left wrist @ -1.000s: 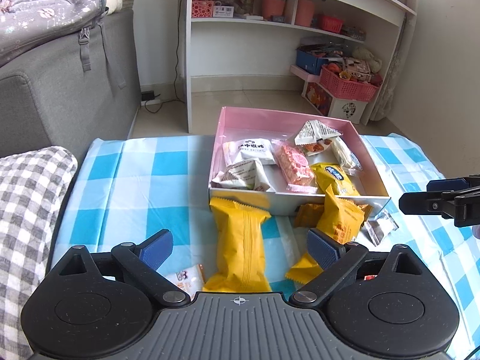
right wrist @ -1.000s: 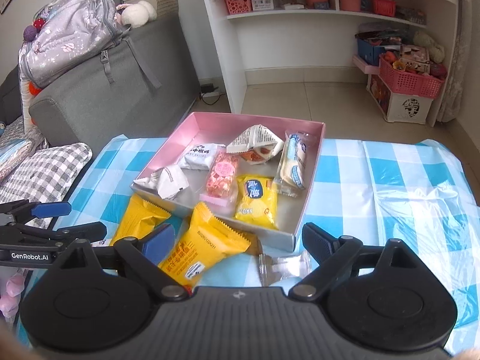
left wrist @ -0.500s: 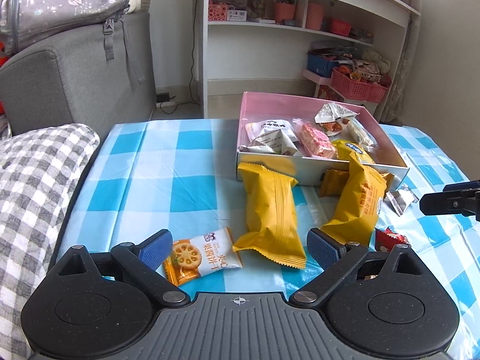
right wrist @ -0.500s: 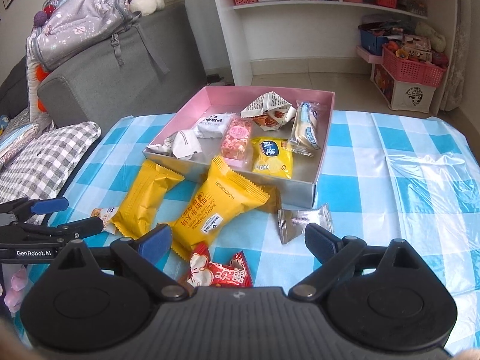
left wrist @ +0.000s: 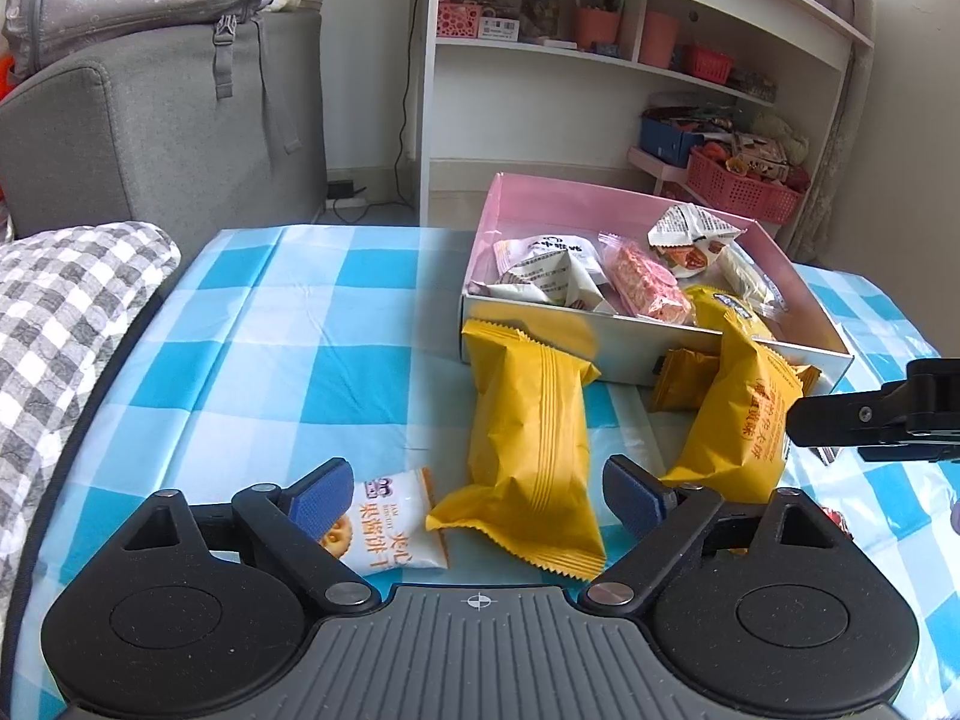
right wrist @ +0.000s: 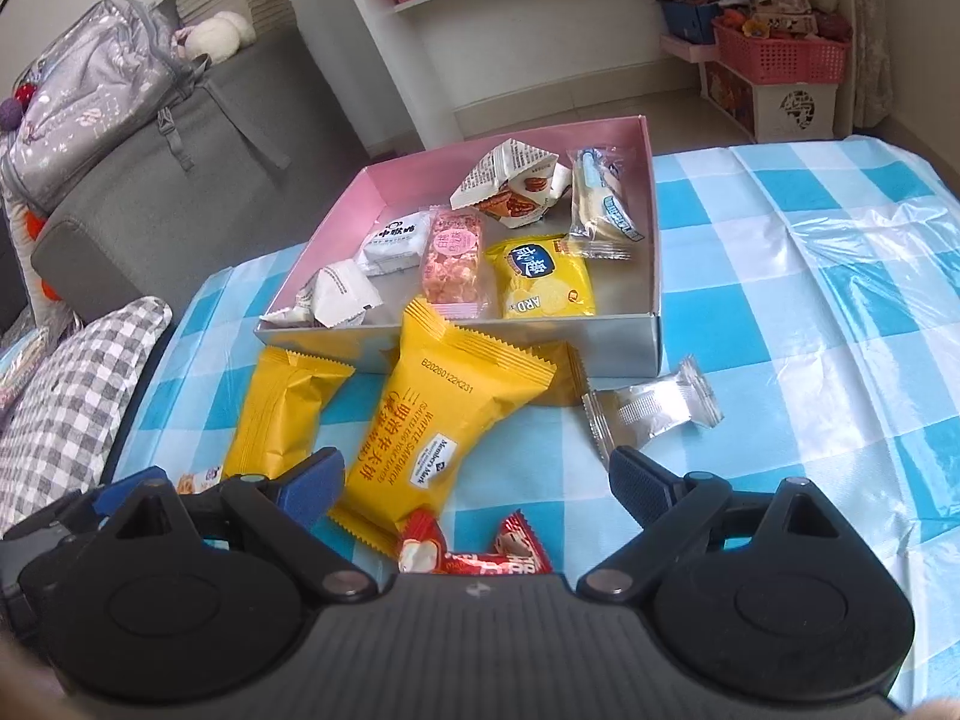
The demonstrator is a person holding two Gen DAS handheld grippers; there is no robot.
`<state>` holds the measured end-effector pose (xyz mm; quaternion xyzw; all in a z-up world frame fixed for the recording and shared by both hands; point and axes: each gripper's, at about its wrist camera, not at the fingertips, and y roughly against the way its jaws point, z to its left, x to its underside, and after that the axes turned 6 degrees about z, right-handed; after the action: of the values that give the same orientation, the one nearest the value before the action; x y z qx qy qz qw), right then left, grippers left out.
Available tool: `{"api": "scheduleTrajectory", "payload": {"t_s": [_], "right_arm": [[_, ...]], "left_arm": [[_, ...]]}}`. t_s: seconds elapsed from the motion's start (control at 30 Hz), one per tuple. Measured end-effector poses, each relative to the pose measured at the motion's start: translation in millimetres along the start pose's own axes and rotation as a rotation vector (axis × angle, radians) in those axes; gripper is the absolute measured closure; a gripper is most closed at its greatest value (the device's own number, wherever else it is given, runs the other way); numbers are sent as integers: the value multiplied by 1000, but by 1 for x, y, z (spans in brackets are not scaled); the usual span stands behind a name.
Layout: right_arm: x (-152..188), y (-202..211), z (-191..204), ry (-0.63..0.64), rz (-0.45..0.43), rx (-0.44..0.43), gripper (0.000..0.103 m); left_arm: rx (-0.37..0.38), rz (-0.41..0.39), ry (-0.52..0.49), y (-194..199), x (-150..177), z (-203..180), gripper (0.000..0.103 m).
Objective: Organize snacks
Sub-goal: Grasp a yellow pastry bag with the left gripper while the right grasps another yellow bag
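Left wrist view, left to right. The left gripper (left wrist: 477,495) stands with its jaws wide and nothing pressed between them; they have just been closing a little. At the left pad lies the white biscuit packet (left wrist: 393,525), partly under that finger. Between the jaws, nearer the right pad, lies the plain yellow packet (left wrist: 528,450), its far end touching the near wall of the pink box (left wrist: 606,360). Beyond the right pad leans the printed yellow packet (left wrist: 747,414), and past it the right gripper's finger enters from the edge.

Right wrist view, left to right. The right gripper (right wrist: 474,486) is likewise wide and empty. The printed yellow packet (right wrist: 444,420) reaches from the left pad toward the box; the red wrapper (right wrist: 480,552) lies close under the gripper body, between the jaws; the clear wrapper (right wrist: 651,411) lies ahead of the right pad.

The step in hand appears to be a descent onto loose packets. Good practice: centre one packet across its narrow width, keep neighbours outside the pads, close gently on the puffed film, then lift clear of the box wall.
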<state>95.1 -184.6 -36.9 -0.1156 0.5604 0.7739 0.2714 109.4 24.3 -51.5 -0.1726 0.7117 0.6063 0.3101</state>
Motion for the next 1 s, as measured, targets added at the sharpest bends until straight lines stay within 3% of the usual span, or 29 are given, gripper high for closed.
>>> {"api": "scheduleTrajectory", "payload": {"t_s": [0.2, 0.4, 0.63, 1.0], "right_arm": [[-2, -18, 2, -86, 8, -26, 17], [-1, -30, 6, -113, 23, -22, 27], [-1, -31, 7, -117, 19, -23, 39], [-2, -31, 12, -103, 26, -40, 58]], "left_arm": [[19, 32, 27, -18, -3, -4, 39], [35, 43, 44, -27, -8, -12, 54], [38, 52, 79, -33, -11, -14, 56], [27, 61, 53, -31, -13, -20, 61]]}}
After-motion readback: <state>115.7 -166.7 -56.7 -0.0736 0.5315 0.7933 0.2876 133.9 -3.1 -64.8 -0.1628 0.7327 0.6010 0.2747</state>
